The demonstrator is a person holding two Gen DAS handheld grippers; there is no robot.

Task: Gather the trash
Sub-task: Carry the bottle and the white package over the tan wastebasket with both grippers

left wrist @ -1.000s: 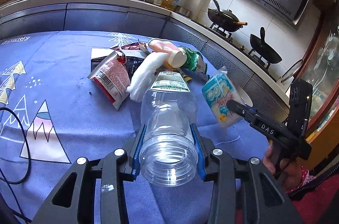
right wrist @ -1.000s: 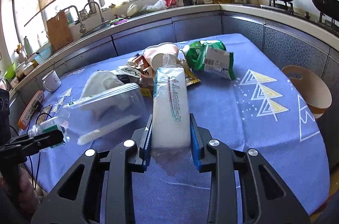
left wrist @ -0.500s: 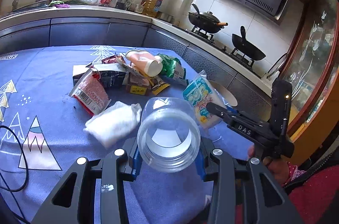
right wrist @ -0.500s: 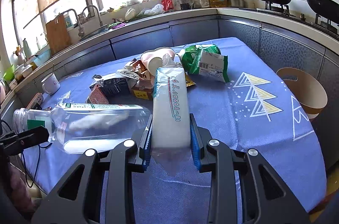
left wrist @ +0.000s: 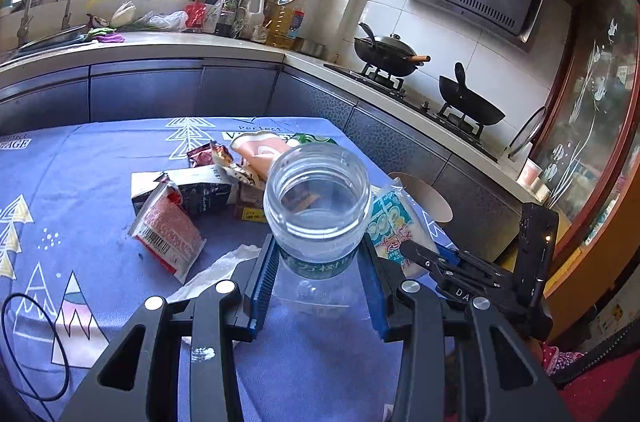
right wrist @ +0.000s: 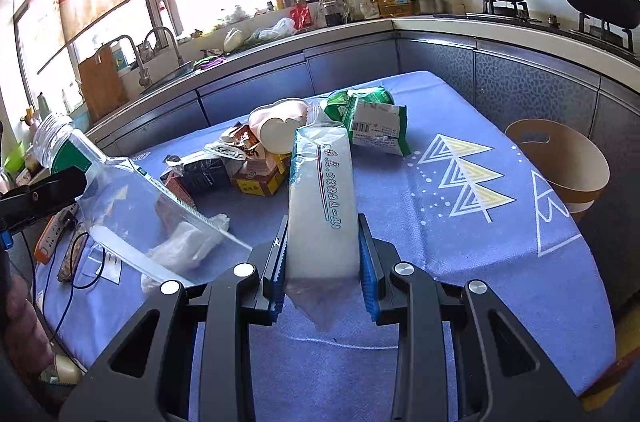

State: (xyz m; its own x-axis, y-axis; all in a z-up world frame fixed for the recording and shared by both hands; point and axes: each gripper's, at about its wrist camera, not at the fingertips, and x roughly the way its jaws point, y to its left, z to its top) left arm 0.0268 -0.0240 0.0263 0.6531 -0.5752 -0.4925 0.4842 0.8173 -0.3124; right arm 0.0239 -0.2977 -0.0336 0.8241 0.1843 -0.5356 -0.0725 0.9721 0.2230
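My left gripper (left wrist: 318,270) is shut on a clear plastic bottle (left wrist: 318,198) with a green label, held above the blue tablecloth with its open mouth tipped up toward the camera. In the right wrist view the same bottle (right wrist: 132,206) slants at the left. My right gripper (right wrist: 322,254) is shut on a long white plastic packet (right wrist: 322,214), which also shows at the right of the left wrist view (left wrist: 390,230). Behind lie a red packet (left wrist: 168,234), a black packet (left wrist: 200,188), a pink cup (right wrist: 280,126), a green bag (right wrist: 368,126) and a white tissue (left wrist: 216,270).
A brown round basket (right wrist: 560,162) stands off the table's right edge. A black cable (left wrist: 36,342) and a power strip (right wrist: 52,242) lie at the left. Kitchen counters with woks (left wrist: 384,50) wrap around behind the table.
The left gripper has risen with the bottle and tipped its mouth upward. The white tissue that was beside the bottle now lies on the cloth below. The right gripper has hardly moved.
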